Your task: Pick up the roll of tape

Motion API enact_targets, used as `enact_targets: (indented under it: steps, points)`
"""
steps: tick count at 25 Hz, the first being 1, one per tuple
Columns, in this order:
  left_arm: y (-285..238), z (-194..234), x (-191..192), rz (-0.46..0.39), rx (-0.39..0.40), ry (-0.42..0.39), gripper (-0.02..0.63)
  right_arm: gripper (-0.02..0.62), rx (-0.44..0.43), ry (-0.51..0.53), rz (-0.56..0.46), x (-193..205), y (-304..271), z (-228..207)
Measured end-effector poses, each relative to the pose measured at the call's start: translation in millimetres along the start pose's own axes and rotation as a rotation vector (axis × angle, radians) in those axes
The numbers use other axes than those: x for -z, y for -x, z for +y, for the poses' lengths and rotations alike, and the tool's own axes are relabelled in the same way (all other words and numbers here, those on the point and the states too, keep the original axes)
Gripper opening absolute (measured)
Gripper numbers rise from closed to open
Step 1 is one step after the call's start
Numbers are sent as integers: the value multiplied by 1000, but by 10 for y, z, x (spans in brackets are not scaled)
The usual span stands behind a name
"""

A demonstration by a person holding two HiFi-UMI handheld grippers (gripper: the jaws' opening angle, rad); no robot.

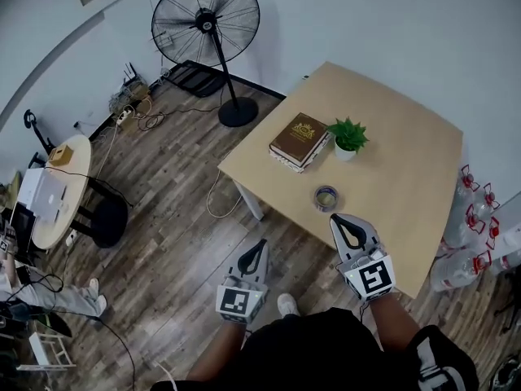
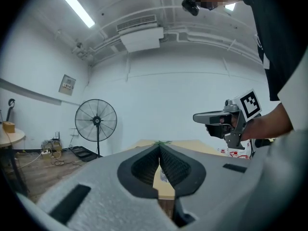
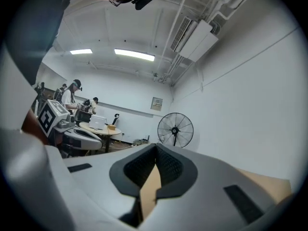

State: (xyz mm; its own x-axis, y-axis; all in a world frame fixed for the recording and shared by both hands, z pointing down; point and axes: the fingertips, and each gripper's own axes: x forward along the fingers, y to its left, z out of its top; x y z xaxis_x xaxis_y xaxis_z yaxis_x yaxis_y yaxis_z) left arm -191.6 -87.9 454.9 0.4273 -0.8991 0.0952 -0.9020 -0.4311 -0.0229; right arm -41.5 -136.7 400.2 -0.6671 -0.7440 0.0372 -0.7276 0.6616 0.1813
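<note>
The roll of tape lies flat on the light wooden table, close to its near edge. My right gripper hovers just short of that edge, a little to the right of the roll, shut and holding nothing. My left gripper is over the floor to the left of the table, also shut and holding nothing. In the left gripper view the jaws meet at the tip, and the right gripper shows at the right. The right gripper view shows closed jaws above the table.
A brown book and a small potted plant stand farther back on the table. A standing fan is on the floor beyond its left corner. A round side table stands at the left, and water bottles at the right.
</note>
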Motion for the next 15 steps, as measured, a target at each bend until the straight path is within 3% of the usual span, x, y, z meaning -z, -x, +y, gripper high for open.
enact_targets:
  steps: [3, 12, 15]
  points:
    - [-105, 99, -14, -12, 30, 8, 5, -5, 50, -7, 3, 38, -87, -84]
    - [-546, 246, -7, -13, 83, 9, 5, 11, 72, 25, 63, 204, -330, -309]
    - [-733, 272, -44, -18, 95, 10, 6, 68, 56, 30, 93, 296, -457, -444]
